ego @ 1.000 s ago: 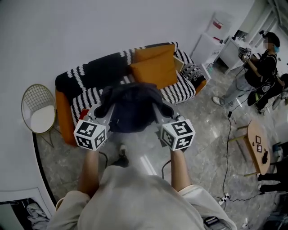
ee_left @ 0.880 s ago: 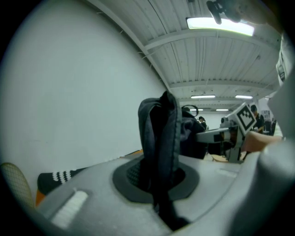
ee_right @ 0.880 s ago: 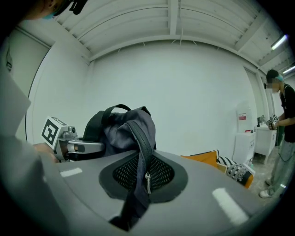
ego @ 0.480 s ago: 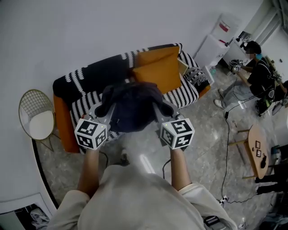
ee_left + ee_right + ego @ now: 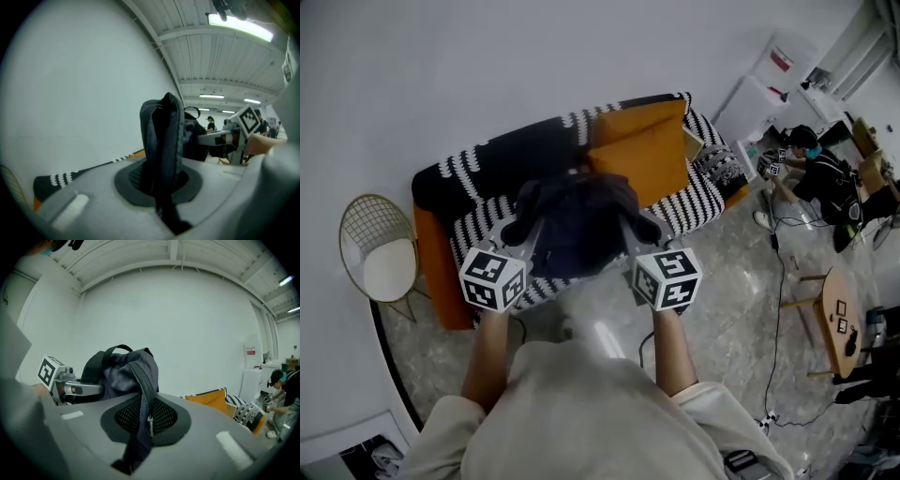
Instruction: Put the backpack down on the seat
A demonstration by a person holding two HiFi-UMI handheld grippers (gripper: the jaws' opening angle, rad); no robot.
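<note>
In front of the black-and-white striped sofa with orange ends (image 5: 701,195), we carry the dark navy soft-fabric backpack (image 5: 577,225) in the air between our two grippers. It hangs over the front of the seat and is not yet set down on it.

The left gripper (image 5: 161,194) is clenched on a dark strap or fold at the bag's left side. The right gripper (image 5: 139,439) is clamped on a fold of cloth that carries a zip line with a small metal zip pull (image 5: 150,422).

We judge the bag limp and forgiving: it slumps between the two holds, will fold where it lands, and has nothing brittle on its outside. The cloth should not slide much in the textured pads. The two side holds we have keep it level. The top carry loop (image 5: 115,350) would be the other sound place to take it.

As a container, the bag gives little away. The stretch of zip we see looks closed and nothing of the inside shows. Its rounded body suggests some filling, and so some weight.

Two plump orange cushions (image 5: 639,150) fill the right part of the seat, so the bare striped part to their left looks like the better landing spot.
</note>
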